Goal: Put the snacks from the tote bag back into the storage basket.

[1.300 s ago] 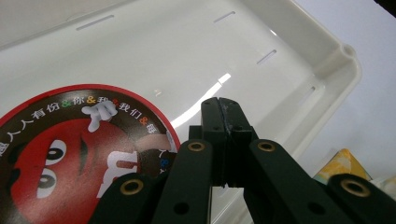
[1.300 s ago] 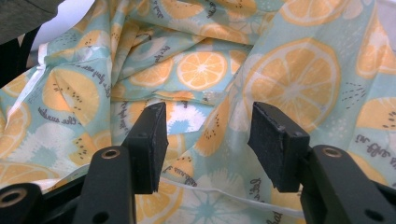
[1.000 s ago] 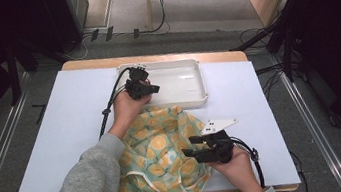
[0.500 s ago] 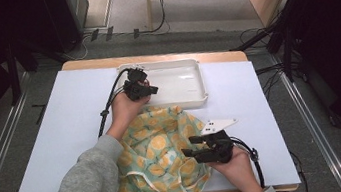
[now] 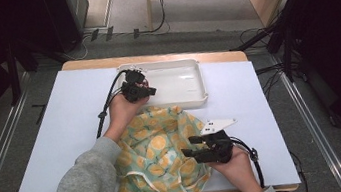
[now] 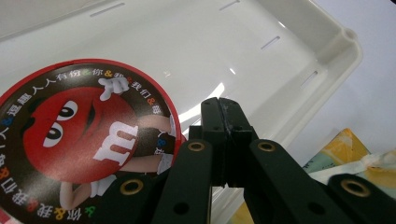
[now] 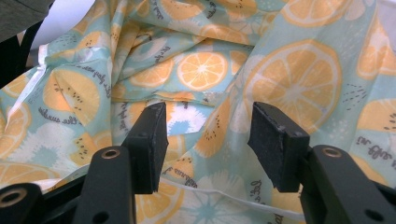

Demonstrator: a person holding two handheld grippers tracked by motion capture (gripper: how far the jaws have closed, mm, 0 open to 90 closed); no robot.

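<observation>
Round red-rimmed disc (image 6: 86,144) in white tray (image 6: 299,60): red M&M's character with white "m" on body; ring of Chinese characters with "&" signs around the rim, partly legible ("你&我", "我们"). Orange-slice cloth (image 7: 280,84): small cursive script between the slices, too small to read reliably.

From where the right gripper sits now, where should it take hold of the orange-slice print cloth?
Take the raised fold of the orange-slice print cloth straight ahead of the right gripper, coming in along its present line. Its jaws stand open either side of that ridge, which probably gives more to pinch than the flatter cloth around it.
</observation>
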